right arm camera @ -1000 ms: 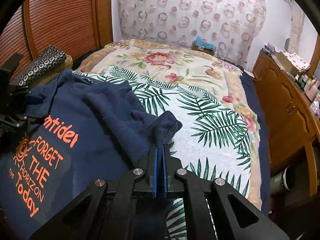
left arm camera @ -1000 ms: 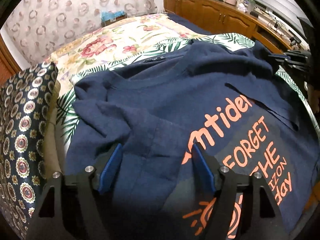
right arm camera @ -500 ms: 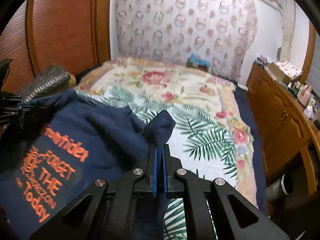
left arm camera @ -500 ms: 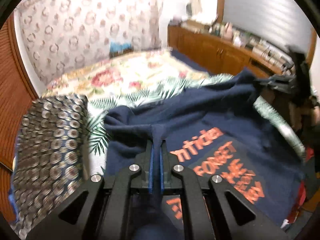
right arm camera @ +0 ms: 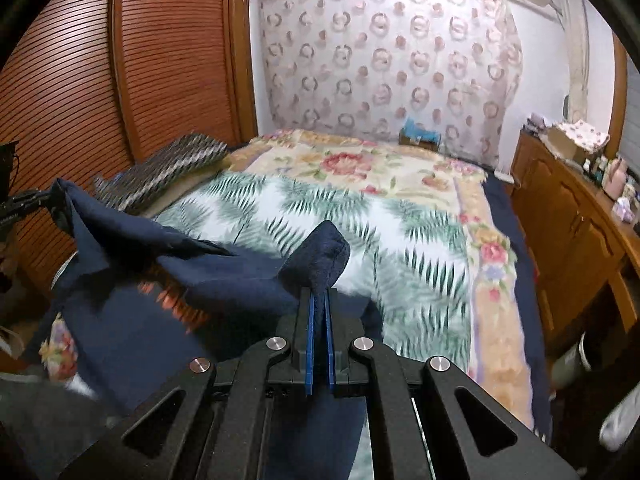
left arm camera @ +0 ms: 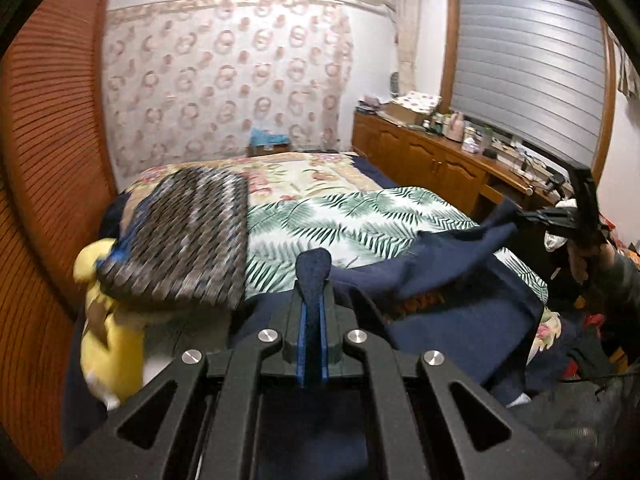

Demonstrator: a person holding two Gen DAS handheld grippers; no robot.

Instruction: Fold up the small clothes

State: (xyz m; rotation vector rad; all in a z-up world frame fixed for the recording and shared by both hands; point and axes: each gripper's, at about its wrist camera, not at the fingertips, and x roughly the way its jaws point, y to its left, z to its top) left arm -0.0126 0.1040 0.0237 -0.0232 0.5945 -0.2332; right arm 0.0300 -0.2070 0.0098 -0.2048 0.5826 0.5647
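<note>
While both my grippers clamp navy cloth, the navy T-shirt [left arm camera: 452, 320] hangs slack between them over the near end of the bed [left arm camera: 360, 216]. My left gripper [left arm camera: 314, 312] has its blue pads pressed together on a bunched tab of shirt fabric that pokes up past the tips. My right gripper [right arm camera: 319, 320] is pinching its own rolled-up corner the same way, jaws closed tight on cloth.

Key relation: the shirt's held edge runs side to side, from one set of jaws to the other. From the left wrist view my right gripper sits far right, with the fabric rising to it. From the right wrist view my left gripper [right arm camera: 44, 198] is at the far left edge with cloth peaked up at it. So the long axis of the span is across me, and the body of the shirt drops below and toward me, orange print [right arm camera: 172, 300] partly showing in the sag.

Neither hand looks nearer the bed; they seem about level. The palm-leaf sheet [right arm camera: 360, 240] lies ahead of both jaws, clear for laying down. A patterned pillow [left arm camera: 180, 240] sits just left of the left jaws, close enough to snag. My guess: the next move carries both corners forward together, keeping the edge taut.
</note>
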